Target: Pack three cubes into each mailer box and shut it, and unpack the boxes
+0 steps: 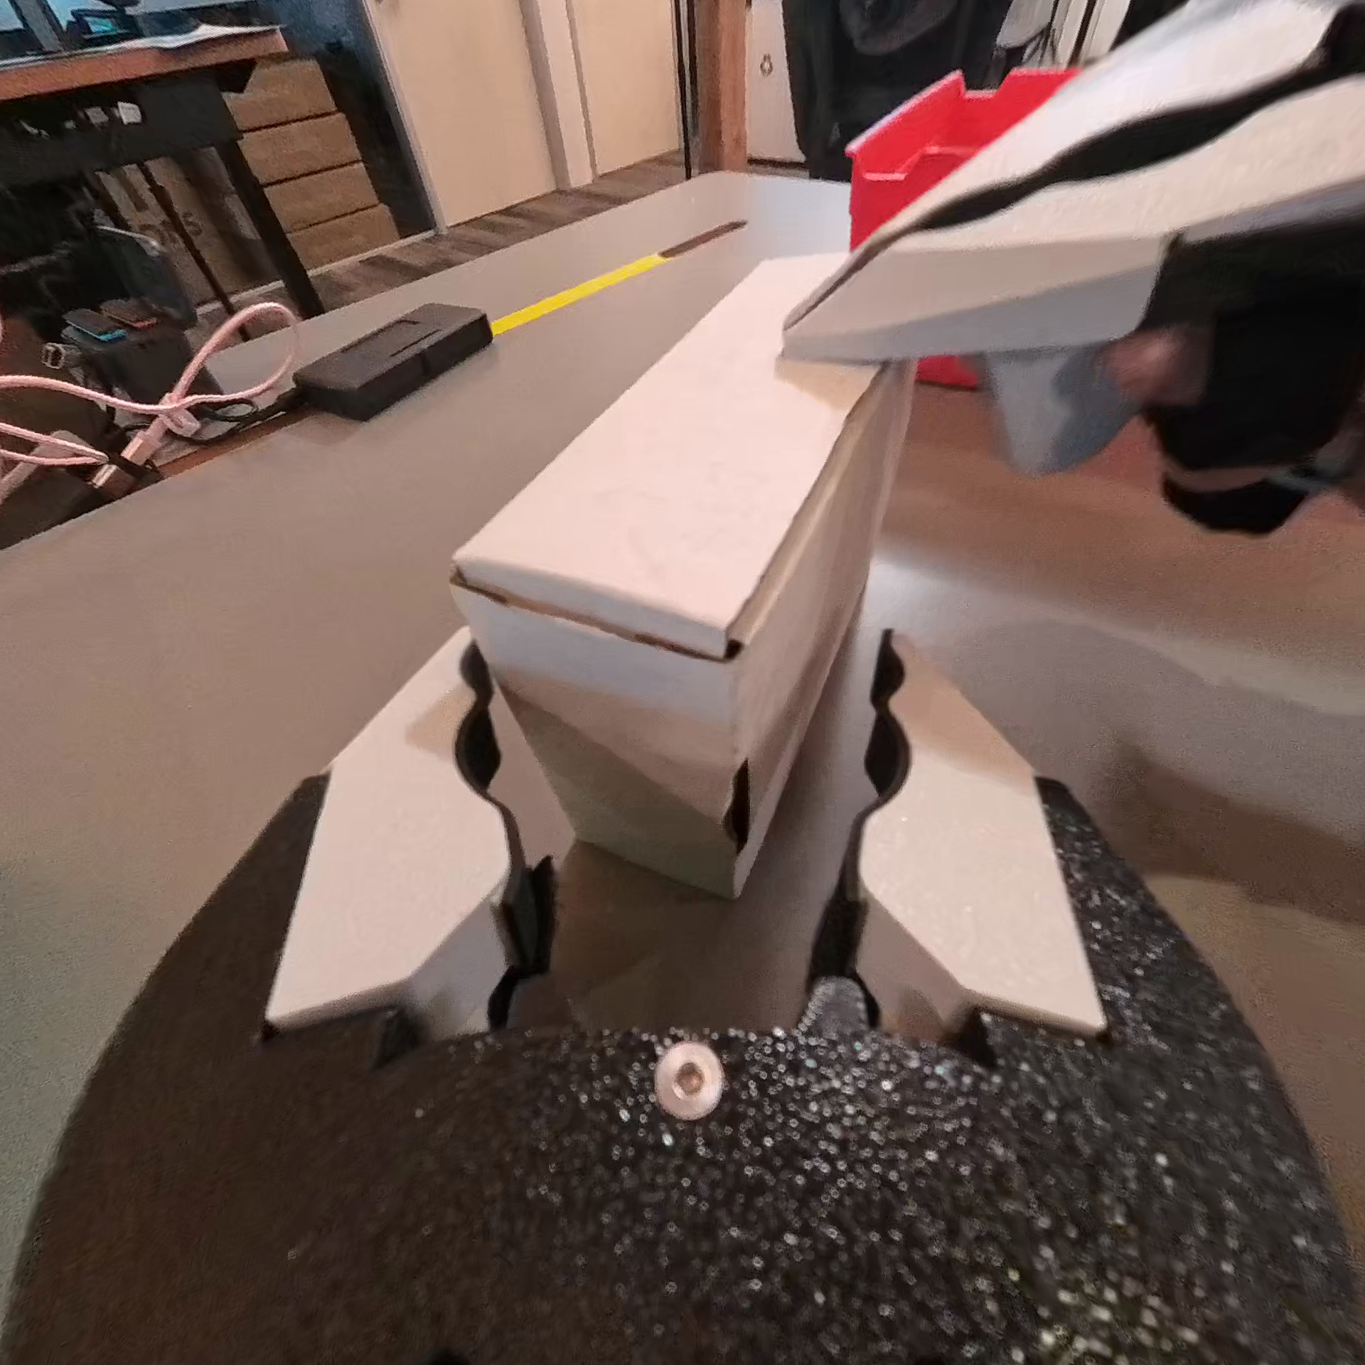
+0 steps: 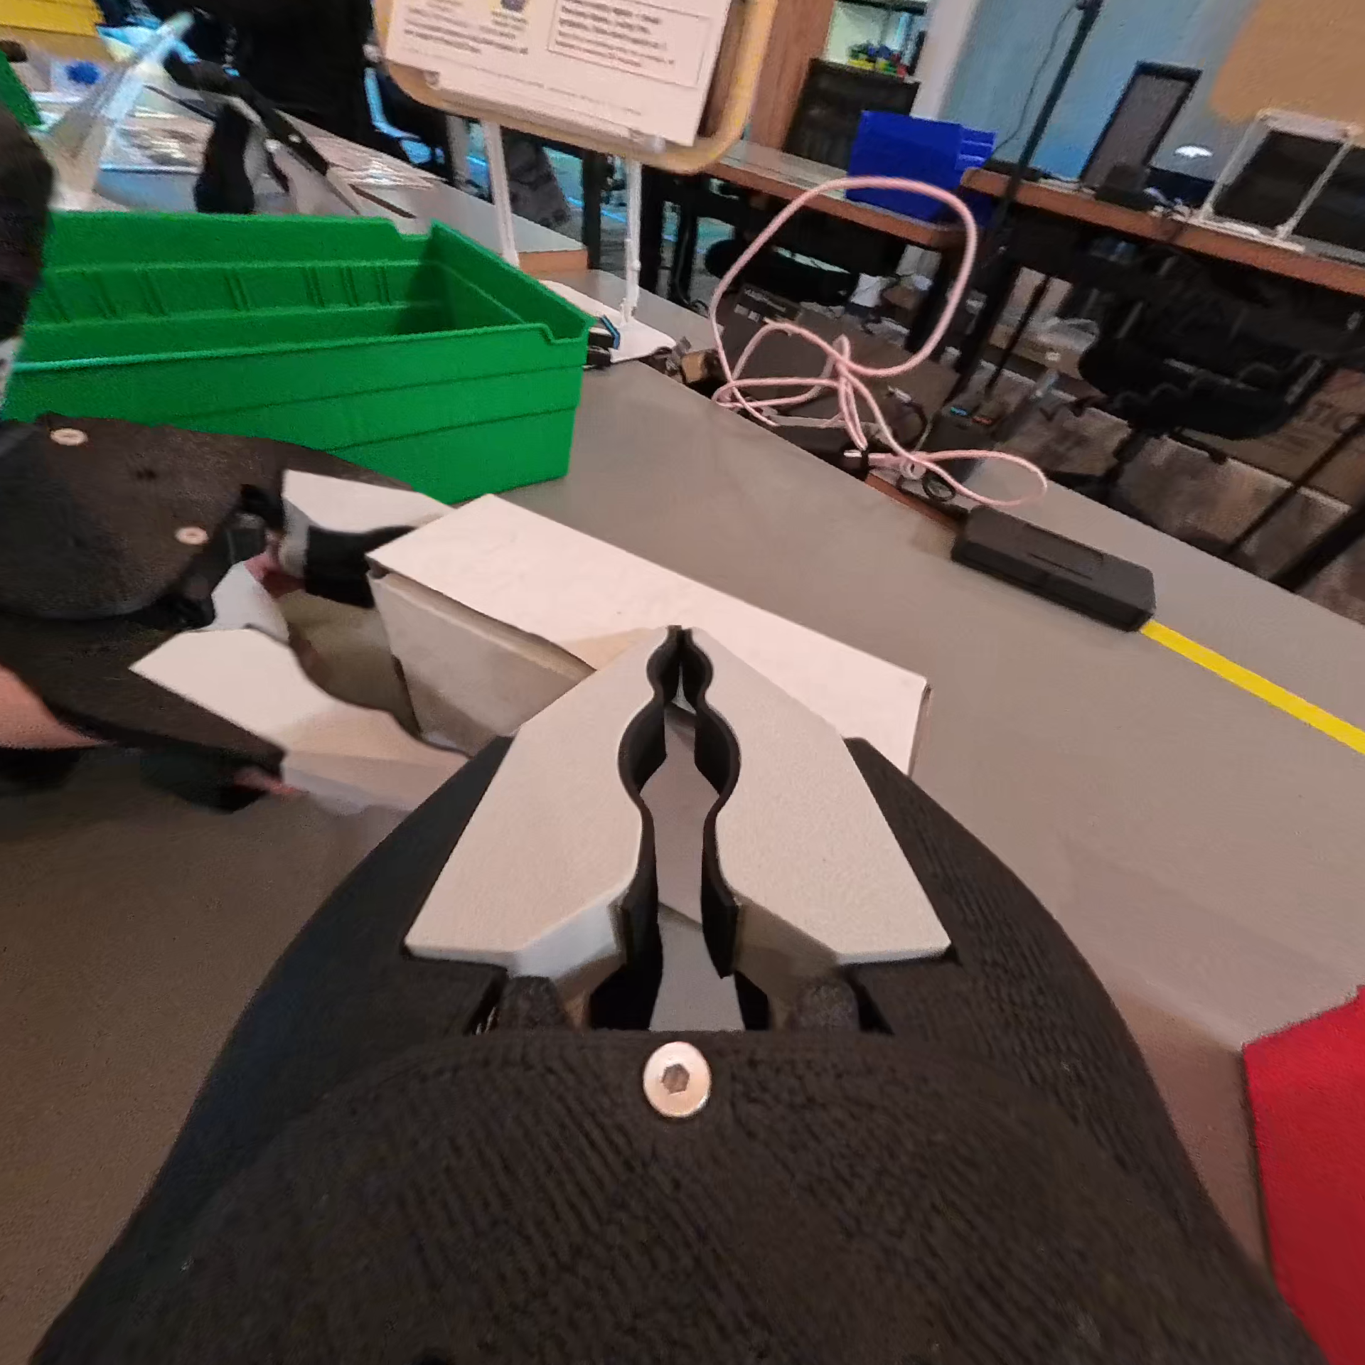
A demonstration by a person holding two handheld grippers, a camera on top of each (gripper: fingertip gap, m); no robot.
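Closing step, by my reading. Left gripper (image 1: pixel 683 739) stood wide, straddling mailer box (image 1: pixel 665 502) end, pads clear. Right gripper (image 2: pixel 676 635), clenched on nothing, rested atop the lid. Next: squeeze, steady, tuck flap.

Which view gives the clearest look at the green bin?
The right wrist view: the green bin sits on the grey table behind the white mailer box, with its rim, dividers and front wall in plain sight. The left wrist view does not show it at all; there only a red bin appears behind the box.
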